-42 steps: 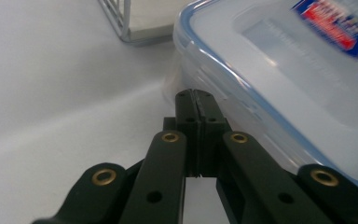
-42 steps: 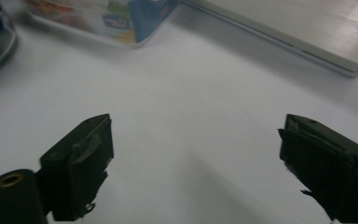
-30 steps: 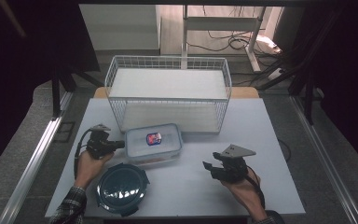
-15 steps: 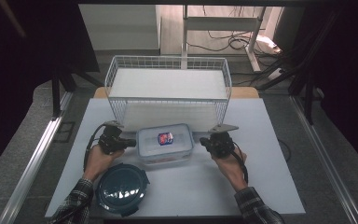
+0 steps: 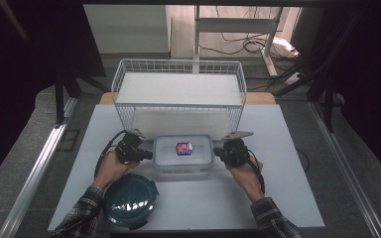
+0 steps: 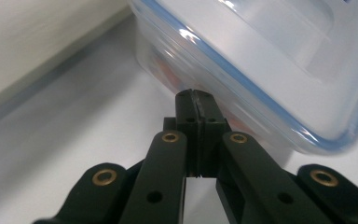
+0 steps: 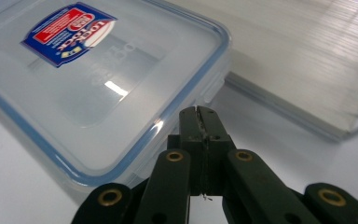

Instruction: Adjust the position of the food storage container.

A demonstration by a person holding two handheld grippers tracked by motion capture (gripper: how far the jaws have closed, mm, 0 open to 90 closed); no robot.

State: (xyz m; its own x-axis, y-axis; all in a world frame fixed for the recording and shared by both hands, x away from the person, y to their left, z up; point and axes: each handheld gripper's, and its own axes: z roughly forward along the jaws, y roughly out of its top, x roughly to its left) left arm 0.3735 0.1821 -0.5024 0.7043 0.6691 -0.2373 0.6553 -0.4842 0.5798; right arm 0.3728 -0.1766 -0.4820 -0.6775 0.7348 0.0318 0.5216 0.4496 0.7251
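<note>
Clear rectangular box (image 5: 183,154) with blue-sealed lid clipped on, lying flat near the middle of the table (image 5: 287,193), just in front of the wire basket (image 5: 178,89). Red-and-blue label (image 5: 183,148) at the lid's centre; something reddish showing faintly through the wall in the left gripper view. Long sides parallel to the table's near edge. Dark blue round lid (image 5: 130,201), glossy, with edge tabs, lying flat beside the near-left corner, apart from the box.
</note>
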